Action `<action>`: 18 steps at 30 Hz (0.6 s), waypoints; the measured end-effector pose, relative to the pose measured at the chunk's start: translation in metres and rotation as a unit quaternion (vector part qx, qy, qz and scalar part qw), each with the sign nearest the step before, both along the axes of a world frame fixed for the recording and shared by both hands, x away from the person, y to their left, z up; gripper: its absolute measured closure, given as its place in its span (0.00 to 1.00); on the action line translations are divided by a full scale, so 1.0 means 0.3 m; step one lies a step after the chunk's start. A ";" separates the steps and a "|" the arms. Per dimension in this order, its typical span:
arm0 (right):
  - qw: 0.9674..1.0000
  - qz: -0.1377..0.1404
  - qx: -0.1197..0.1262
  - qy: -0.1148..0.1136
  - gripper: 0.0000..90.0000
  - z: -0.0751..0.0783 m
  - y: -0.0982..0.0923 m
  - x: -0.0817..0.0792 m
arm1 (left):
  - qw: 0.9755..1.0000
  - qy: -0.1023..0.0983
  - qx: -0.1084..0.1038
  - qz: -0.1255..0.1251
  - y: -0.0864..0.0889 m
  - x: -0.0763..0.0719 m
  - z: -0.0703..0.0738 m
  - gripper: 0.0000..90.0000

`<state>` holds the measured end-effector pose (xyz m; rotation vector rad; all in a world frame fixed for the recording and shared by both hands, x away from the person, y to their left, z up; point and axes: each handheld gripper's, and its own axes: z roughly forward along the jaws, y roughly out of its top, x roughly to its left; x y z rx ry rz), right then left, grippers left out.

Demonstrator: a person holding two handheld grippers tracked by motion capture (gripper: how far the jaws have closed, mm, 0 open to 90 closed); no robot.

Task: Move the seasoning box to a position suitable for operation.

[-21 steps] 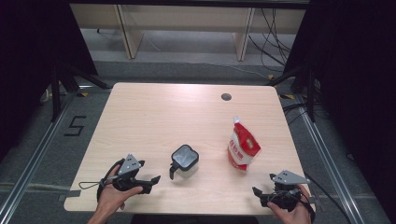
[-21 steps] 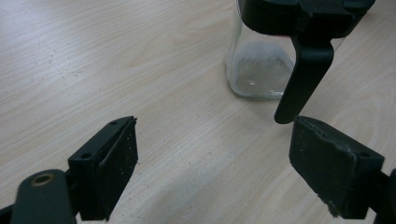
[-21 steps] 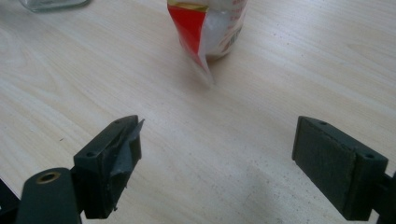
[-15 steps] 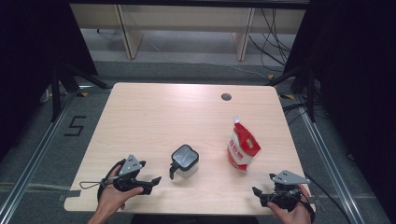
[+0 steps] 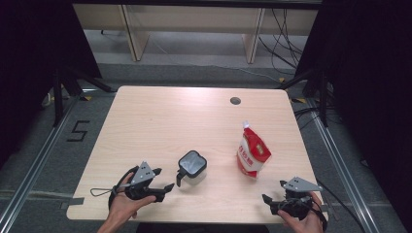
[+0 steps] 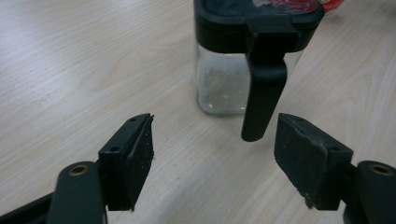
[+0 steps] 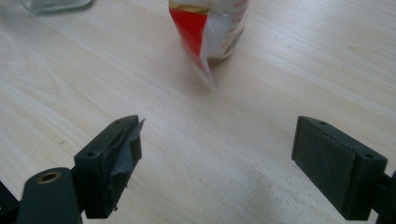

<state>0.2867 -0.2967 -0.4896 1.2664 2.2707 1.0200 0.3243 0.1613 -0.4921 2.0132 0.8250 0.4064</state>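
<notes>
Jaws spread wide on the left gripper [image 5: 165,191], with nothing between them. Same on the right gripper [image 5: 268,204]: wide apart and empty.

Compared with the high view a moment earlier, no visible shift. Both grippers low at the near edge of the surface [image 5: 170,121], jar [image 5: 192,166] and pouch [image 5: 252,156] standing where they stood. So not yet a grasp, more a pause before the approach.

From the left gripper view, aimed straight at the jar [image 6: 224,88]: clear glass under a black lid [image 6: 257,21], with its black handle [image 6: 264,93] hanging down toward the camera, just ahead of the open jaws and not yet touched. Seems to hold a little white powder at the bottom, though hard to be sure through the glass.

From the right gripper view, pointed at the red and white pouch [image 7: 219,32], upright and well apart from the jaws, bare wood between.

Judging by this: task barely begun. Likely next, closing the left jaws on the handle to steady the jar and bringing the right gripper forward to the pouch. Needs a careful grip on the pouch, which looks soft and likely to tip.
</notes>
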 end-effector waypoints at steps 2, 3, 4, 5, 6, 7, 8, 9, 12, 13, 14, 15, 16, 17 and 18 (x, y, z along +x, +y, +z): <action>1.000 0.015 -0.004 -0.006 0.19 -0.008 -0.001 0.009 | 1.000 -0.007 0.007 -0.008 -0.013 0.003 0.002 0.32; 1.000 0.026 -0.007 -0.004 0.20 -0.012 -0.001 0.013 | 1.000 -0.005 0.010 -0.011 -0.032 0.005 -0.003 0.34; 1.000 0.022 -0.010 -0.005 0.20 -0.009 0.000 0.011 | 1.000 -0.005 0.010 -0.011 -0.032 0.005 -0.003 0.35; 1.000 0.023 -0.014 -0.011 0.20 -0.008 0.000 0.012 | 1.000 -0.004 0.012 -0.021 -0.053 0.008 -0.010 0.36; 1.000 0.028 -0.008 -0.009 0.20 -0.010 0.003 0.013 | 0.999 -0.001 0.022 -0.029 -0.061 0.012 -0.009 0.37; 1.000 0.029 -0.011 -0.006 0.20 -0.008 0.003 0.012 | 0.999 -0.007 0.031 -0.030 -0.072 0.013 -0.008 0.37; 1.000 0.029 -0.011 -0.006 0.20 -0.008 0.003 0.012 | 0.999 -0.007 0.031 -0.030 -0.072 0.013 -0.008 0.39; 1.000 0.028 -0.010 -0.004 0.20 -0.009 0.004 0.011 | 0.999 -0.015 0.026 -0.039 -0.094 0.020 -0.012 0.42; 0.999 0.031 -0.013 -0.012 0.20 -0.011 0.002 0.014 | 0.999 -0.016 0.026 -0.040 -0.109 0.025 -0.013 0.52; 0.999 0.028 -0.011 -0.014 0.20 -0.008 0.000 0.012 | 0.997 -0.025 0.045 -0.051 -0.110 0.034 -0.013 0.55; 0.999 0.028 -0.011 -0.014 0.20 -0.008 0.000 0.012 | 0.997 -0.025 0.045 -0.051 -0.110 0.034 -0.013 0.60; 0.999 0.028 -0.010 -0.015 0.20 -0.011 0.000 0.014 | 0.997 -0.026 0.044 -0.054 -0.109 0.037 -0.015 0.64; 0.999 0.028 -0.010 -0.015 0.20 -0.011 0.000 0.014 | 0.997 -0.026 0.044 -0.054 -0.109 0.037 -0.015 0.67; 1.000 0.022 -0.013 -0.016 0.20 -0.010 -0.003 0.013 | 0.998 -0.026 0.035 -0.055 -0.102 0.038 -0.015 0.71; 1.000 0.022 -0.013 -0.016 0.20 -0.010 -0.003 0.013 | 0.998 -0.026 0.035 -0.055 -0.102 0.038 -0.015 0.73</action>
